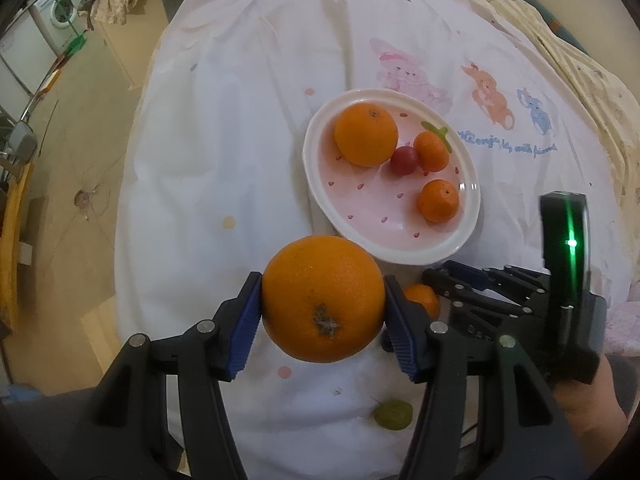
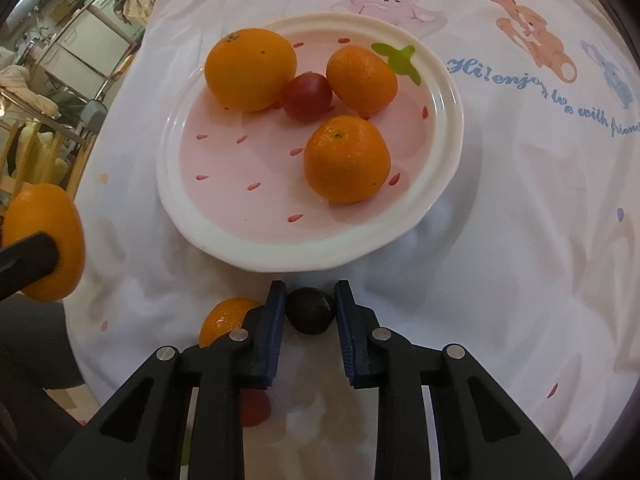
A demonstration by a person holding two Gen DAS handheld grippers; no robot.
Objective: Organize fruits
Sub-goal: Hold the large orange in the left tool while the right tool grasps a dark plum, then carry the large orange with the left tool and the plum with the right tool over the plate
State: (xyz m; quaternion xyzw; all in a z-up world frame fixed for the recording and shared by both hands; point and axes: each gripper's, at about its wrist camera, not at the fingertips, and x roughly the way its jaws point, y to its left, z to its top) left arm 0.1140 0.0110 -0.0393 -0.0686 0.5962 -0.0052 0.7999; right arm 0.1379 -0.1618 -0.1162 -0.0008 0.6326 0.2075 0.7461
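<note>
My left gripper (image 1: 322,285) is shut on a large orange (image 1: 322,298) and holds it above the cloth, just short of the near rim of the pink plate (image 1: 400,254). On the plate (image 2: 208,236) lie a big orange (image 2: 250,70), two mandarins (image 2: 346,160) and a small red fruit (image 2: 307,96). In the right wrist view my right gripper (image 2: 310,300) is shut on a small dark round fruit (image 2: 311,312) that rests on the cloth in front of the plate. Its blue pads (image 2: 276,320) press on both sides of the fruit. A loose mandarin (image 2: 224,318) lies just left of it.
A white cloth with cartoon animals (image 2: 528,28) covers the table. A green grape (image 1: 393,414) and a red fruit (image 2: 256,408) lie on it near the front. The table edge and the floor (image 1: 80,200) are to the left. The held orange (image 2: 44,236) hangs at the far left.
</note>
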